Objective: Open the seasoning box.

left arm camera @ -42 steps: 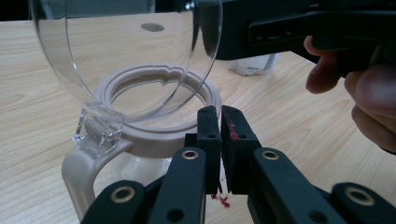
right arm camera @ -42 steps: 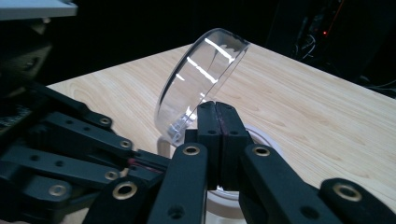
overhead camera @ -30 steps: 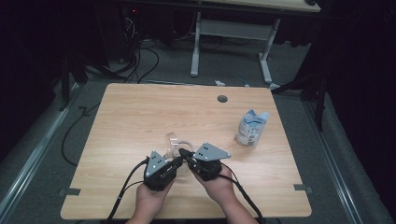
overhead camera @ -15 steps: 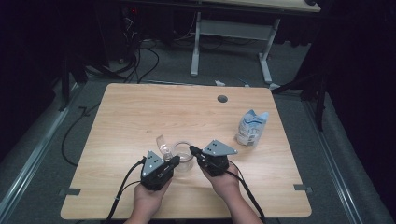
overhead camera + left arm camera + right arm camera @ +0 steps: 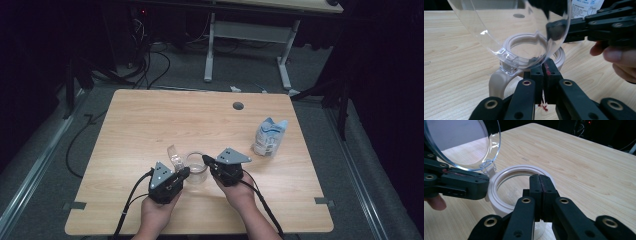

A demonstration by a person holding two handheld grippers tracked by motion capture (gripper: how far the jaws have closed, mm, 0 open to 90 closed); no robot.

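Both grippers slid lower-frame with the jar [image 5: 195, 169] (lid [image 5: 174, 155] flipped open), fingers clenched at its rim; milk pouch [image 5: 268, 137] sits right, nothing blocking.

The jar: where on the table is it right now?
The jar stands near the table's front edge in the high view, between the left gripper and right gripper, lid flipped open.

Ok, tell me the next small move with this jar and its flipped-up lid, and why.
Probably tip the clear lid down onto the white rim. The lid stands hinged open above the jar's mouth, the left claw is shut at the hinge side, and the right claw is shut on the rim opposite, steadying the jar.
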